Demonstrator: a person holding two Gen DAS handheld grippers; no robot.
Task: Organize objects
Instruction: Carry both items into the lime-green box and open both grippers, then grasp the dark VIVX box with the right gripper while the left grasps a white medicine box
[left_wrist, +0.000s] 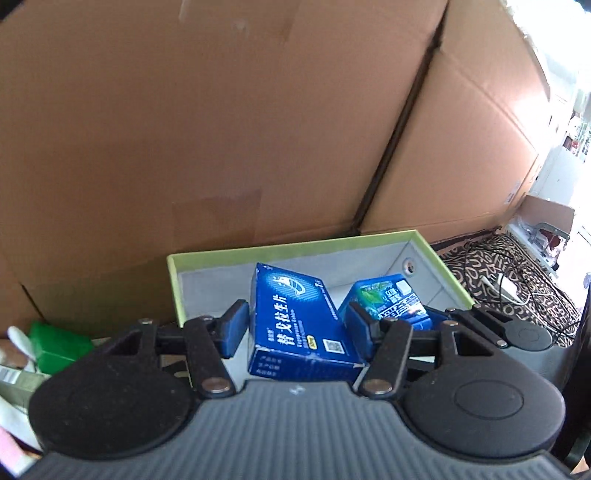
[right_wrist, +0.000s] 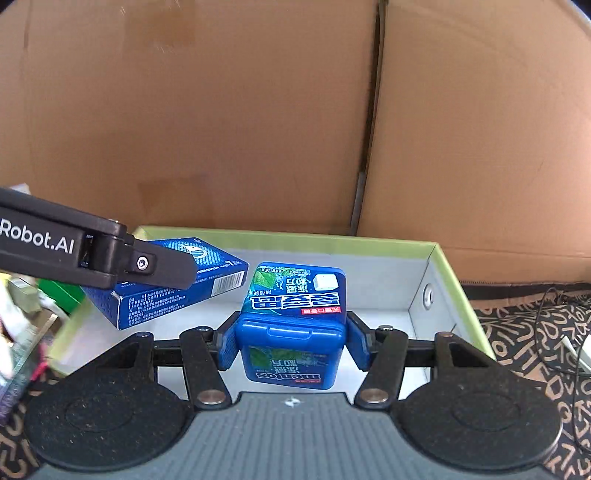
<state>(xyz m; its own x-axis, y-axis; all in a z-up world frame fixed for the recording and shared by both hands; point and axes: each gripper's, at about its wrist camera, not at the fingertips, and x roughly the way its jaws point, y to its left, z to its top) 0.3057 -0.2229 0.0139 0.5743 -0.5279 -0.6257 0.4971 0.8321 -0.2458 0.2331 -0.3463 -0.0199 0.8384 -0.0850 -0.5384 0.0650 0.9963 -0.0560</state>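
A green-rimmed bin (left_wrist: 295, 248) with a grey inside stands against the cardboard boxes; it also shows in the right wrist view (right_wrist: 448, 280). My left gripper (left_wrist: 297, 325) is shut on a dark blue medicine box (left_wrist: 295, 325), held tilted over the bin. My right gripper (right_wrist: 291, 345) is shut on a blue Mentos gum container (right_wrist: 293, 314), held over the bin's middle. The gum container (left_wrist: 388, 299) shows just right of the medicine box in the left wrist view. The medicine box (right_wrist: 177, 291) and the left gripper's black finger (right_wrist: 159, 266) show at the left of the right wrist view.
Large cardboard boxes (left_wrist: 221, 129) form a wall right behind the bin. A green box (left_wrist: 55, 345) and other loose items lie left of the bin. A patterned cloth with cables and a white charger (left_wrist: 509, 284) lies to the right.
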